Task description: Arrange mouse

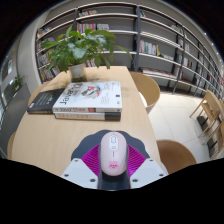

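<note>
Even, soft indoor light, moderately bright, no hard shadows. Table (60, 125) evenly lit with a mild sheen; faint soft shadow beside the books (88, 98). Plant (78, 45) leaves bright green, well exposed. Shelves (120, 35) slightly dimmer, spines blur into small detail. Strong fisheye: shelf lines bow and stretch toward the rim. Mouse (113, 153) close in, pale, slightly soft with light glare on top.

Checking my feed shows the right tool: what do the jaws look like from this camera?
The gripper shows two pale grey, angular jaws with flat, blocky faces. Each carries a bright magenta pad on its inner side, ribbed with fine lines. The body behind them is dark and rounded. No cables, markings or sleeve are visible.
</note>
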Available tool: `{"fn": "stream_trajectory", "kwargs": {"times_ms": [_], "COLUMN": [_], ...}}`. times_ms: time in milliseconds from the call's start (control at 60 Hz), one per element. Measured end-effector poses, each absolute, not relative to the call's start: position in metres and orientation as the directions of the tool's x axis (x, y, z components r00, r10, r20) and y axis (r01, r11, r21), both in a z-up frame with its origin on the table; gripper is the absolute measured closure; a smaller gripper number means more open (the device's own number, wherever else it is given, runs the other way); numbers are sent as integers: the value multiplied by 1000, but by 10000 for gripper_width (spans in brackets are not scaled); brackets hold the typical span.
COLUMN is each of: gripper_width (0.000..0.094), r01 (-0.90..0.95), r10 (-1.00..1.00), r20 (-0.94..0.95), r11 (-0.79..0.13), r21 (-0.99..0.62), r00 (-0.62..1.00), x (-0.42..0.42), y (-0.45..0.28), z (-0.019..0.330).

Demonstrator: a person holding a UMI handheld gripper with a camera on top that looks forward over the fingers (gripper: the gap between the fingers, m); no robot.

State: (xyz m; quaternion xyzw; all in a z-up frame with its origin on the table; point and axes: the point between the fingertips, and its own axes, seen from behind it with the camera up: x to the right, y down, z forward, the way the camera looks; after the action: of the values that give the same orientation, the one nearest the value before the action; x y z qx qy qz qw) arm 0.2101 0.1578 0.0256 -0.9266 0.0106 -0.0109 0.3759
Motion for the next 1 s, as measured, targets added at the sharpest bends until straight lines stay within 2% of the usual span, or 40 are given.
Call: {"fn": "stream_trajectory", "kwargs": {"times_ms": [67, 117, 200, 317, 400, 467, 617, 750, 1000], "gripper_width": [618, 570, 538, 435, 202, 72, 75, 74, 82], "r01": [-17, -10, -19, -34, -21, -22, -21, 8, 0], "r10": [-32, -29, -33, -51, -37, -42, -48, -33, -24], "r20": [10, 18, 9, 10, 13, 14, 16, 35, 17], "r11": [-742, -763, -751, -780, -781, -748, -672, -608, -572], "r21": [-670, -647, -660, -625, -624, -663, -740, -794, -820], "r00": [999, 999, 999, 999, 999, 999, 999, 999, 1000], "x": [212, 215, 214, 216, 209, 201, 169, 128, 53], "y": [153, 146, 148, 146, 143, 142, 112, 61, -53], "z": [4, -10, -10, -10, 6, 37, 120, 180, 220]}}
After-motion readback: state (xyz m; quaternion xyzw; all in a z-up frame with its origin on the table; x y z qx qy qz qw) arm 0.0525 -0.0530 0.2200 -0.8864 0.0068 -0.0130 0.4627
